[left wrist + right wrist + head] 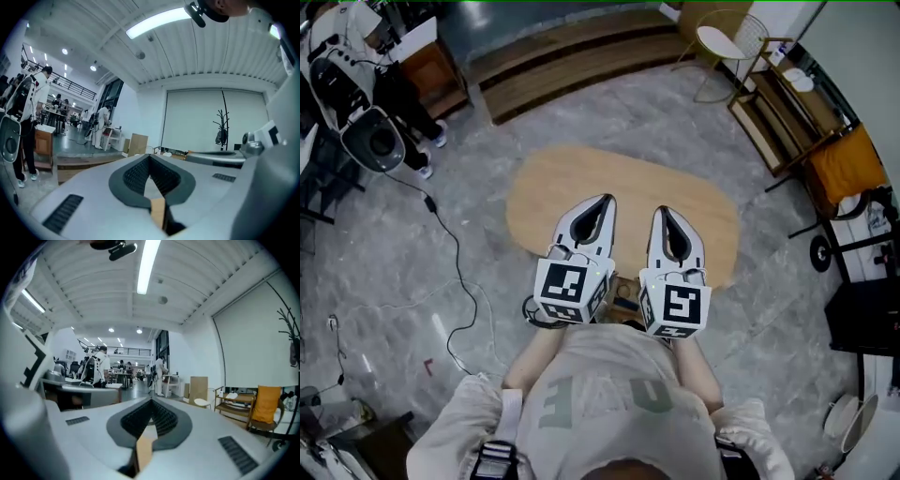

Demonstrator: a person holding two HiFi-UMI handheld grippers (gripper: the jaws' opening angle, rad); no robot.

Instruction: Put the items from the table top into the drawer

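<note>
Left gripper jaws clenched tip to tip, nothing gripped. Same on right gripper. Both held level, side by side, just apart, marker cubes toward the chest. Seen from the head view, hanging over near half of oval wooden table. Likely drawer glimpsed between the cubes at table's near edge, mostly hidden, contents unreadable. Cable on the floor to the left.

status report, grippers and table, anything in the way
Both shut, empty: left hand-held gripper and right hand-held gripper, held level above the table. No items seen on the tabletop that shows; drawer can't be made out. Nothing blocking.
</note>
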